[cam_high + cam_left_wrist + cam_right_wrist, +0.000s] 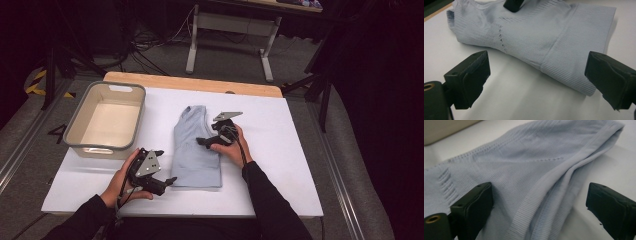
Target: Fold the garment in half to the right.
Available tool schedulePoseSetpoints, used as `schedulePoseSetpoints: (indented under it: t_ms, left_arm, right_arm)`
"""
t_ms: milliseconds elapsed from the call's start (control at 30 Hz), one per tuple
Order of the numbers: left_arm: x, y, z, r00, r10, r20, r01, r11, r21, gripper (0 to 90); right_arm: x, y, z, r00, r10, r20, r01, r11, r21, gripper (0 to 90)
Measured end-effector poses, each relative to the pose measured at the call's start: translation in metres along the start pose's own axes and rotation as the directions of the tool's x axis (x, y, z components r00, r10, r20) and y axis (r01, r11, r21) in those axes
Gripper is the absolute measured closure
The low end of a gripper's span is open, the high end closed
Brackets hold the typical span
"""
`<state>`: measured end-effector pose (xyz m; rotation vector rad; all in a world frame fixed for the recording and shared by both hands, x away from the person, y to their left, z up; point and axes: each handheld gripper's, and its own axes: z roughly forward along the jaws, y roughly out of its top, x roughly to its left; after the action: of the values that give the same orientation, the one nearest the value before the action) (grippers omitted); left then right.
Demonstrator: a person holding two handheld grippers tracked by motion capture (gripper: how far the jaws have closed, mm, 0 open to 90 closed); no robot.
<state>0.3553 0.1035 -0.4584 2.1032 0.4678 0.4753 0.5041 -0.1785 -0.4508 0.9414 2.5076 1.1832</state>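
A beige plastic bin [106, 120] stands on the left part of the white table top [280, 165], its rim cut with handle slots at the near and far ends — nothing lies inside it. A bare wooden strip [190, 82] runs along the table's far edge. Beyond it, on grey floor, stand the pale legs of a second table [230, 42], with dark cables [145, 52] trailing beside them. Yellow-and-black hazard tape [37, 82] marks the floor at far left — partly in shadow.

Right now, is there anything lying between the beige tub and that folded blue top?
No. In the high view, just a bare strip of white table separates the tub from the folded blue top.
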Motion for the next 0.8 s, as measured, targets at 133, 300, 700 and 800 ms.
schedulePoseSetpoints:
  t_ms: [133, 300, 700, 800]
  left_arm:
    - [-0.0014, 0.0, 0.0008, 1.0, 0.004, 0.003, -0.004, 1.0, 0.007, 7.3]
    - [-0.002, 0.0001, 0.0024, 1.0, 0.006, 0.007, -0.006, 0.9999, 0.012, 7.3]
    - [-0.0029, 0.001, 0.0046, 0.9998, 0.014, 0.01, -0.014, 0.9997, 0.018, 7.3]
    - [-0.0032, 0.0013, 0.004, 0.9999, 0.009, 0.012, -0.009, 0.9998, 0.015, 7.3]
  right_arm:
    - [-0.0012, -0.0019, 0.0046, 1.0, 0.01, 0.002, -0.01, 0.9997, 0.021, 6.6]
    - [-0.0042, -0.0029, 0.0085, 0.9989, 0.038, -0.028, -0.037, 0.9979, 0.053, 6.6]
    - [0.002, -0.0023, 0.0046, 0.9903, 0.023, -0.137, -0.014, 0.9977, 0.066, 45.4]
    - [0.0007, -0.0032, 0.0039, 0.9843, 0.039, -0.172, -0.028, 0.9976, 0.064, 56.5]
